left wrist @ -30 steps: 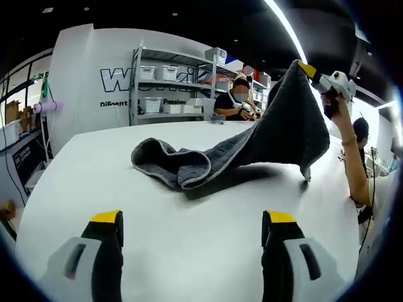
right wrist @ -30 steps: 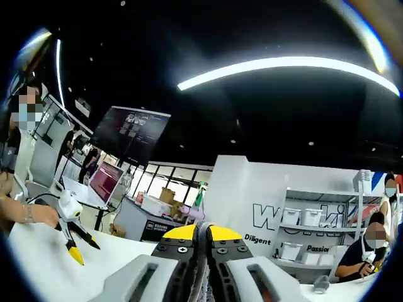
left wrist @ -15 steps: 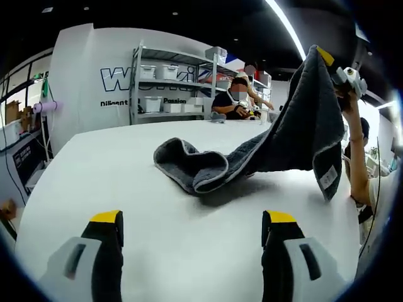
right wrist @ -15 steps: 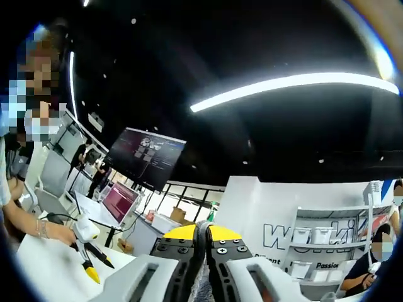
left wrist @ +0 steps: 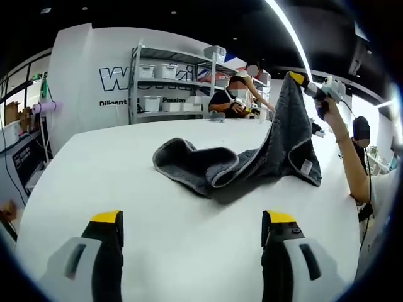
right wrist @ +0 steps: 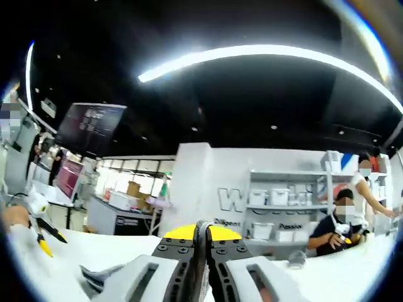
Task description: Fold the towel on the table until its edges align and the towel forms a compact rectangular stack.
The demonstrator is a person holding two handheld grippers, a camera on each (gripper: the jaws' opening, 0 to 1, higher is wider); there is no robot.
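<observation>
We see both views bright below and dark above, where the ceiling is almost black. The light comes from a long ceiling strip light, which is overexposed and glares white across the upper part of the right gripper view. In the left gripper view the white worktop is evenly lit, and the towel casts a soft shadow just under it. The fisheye lens bends straight lines near the edges, and details there are blurred.
</observation>
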